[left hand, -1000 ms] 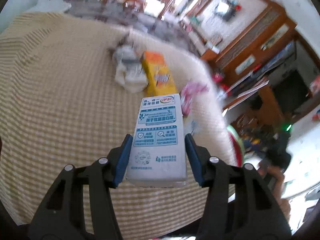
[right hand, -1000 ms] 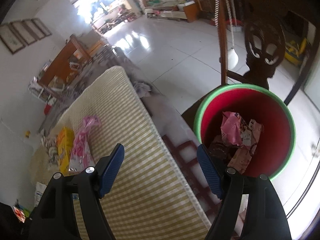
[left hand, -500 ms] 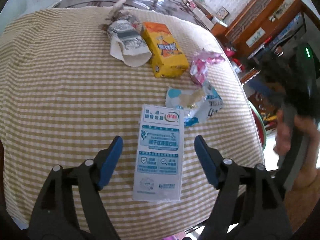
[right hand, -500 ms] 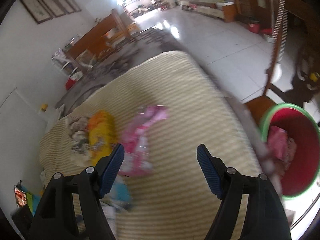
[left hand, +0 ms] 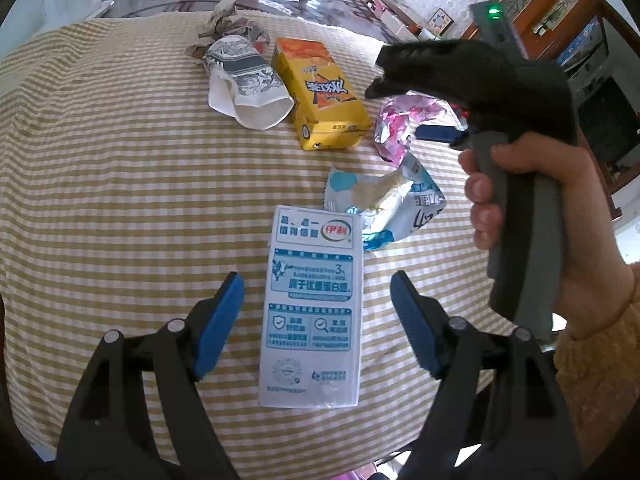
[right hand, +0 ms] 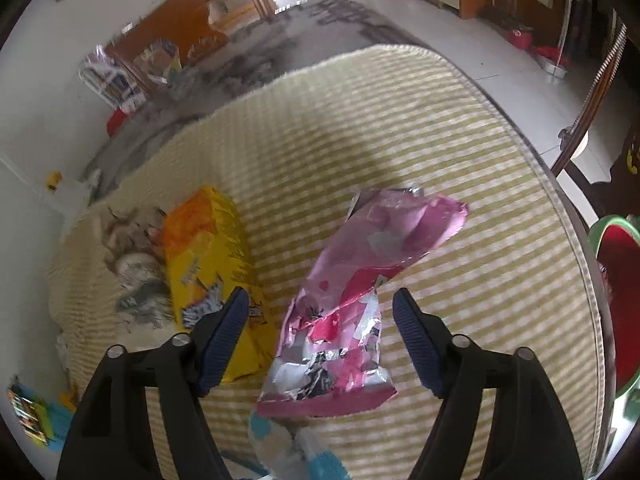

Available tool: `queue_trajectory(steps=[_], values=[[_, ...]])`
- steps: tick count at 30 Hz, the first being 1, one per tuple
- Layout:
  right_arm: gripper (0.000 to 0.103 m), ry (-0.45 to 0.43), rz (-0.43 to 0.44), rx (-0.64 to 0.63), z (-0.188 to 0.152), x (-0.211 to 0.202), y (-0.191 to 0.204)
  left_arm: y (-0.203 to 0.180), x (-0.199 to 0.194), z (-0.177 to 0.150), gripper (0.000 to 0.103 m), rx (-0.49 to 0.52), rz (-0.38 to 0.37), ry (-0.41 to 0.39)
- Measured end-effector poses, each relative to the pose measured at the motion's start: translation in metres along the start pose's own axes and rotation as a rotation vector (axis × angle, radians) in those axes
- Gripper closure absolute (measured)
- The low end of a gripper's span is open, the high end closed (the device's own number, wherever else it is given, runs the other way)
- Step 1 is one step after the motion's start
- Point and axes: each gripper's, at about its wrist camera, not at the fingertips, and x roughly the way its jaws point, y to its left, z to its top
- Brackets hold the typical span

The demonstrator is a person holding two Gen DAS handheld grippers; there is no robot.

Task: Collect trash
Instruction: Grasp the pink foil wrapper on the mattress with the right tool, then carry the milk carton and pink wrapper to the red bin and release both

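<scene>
A: Item one: left claw (left hand: 316, 328), spread wide, straddling the white milk carton (left hand: 312, 312) lying flat at lower centre on the striped desk (left hand: 100, 200); neither pad is touching it.

B: Item two: right claw (right hand: 320, 338), also spread, hovering around the pink foil wrapper (right hand: 352, 304) at frame centre. The red bin (right hand: 622, 308) is sitting at the right edge.

A: Risks?

B: The wrapper is crumpled and light; a shallow pinch is likely slipping off. The yellow box (right hand: 212, 264) is lying just beside the left pad and risks being nudged.
</scene>
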Motion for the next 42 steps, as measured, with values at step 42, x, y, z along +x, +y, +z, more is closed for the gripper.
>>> queue_trajectory(steps=[42], values=[[0.076,-0.317,0.271,-0.039,-0.097,-0.134,-0.105,-0.019,0.03,-0.013,0.054,0.08,0.085,0.079]])
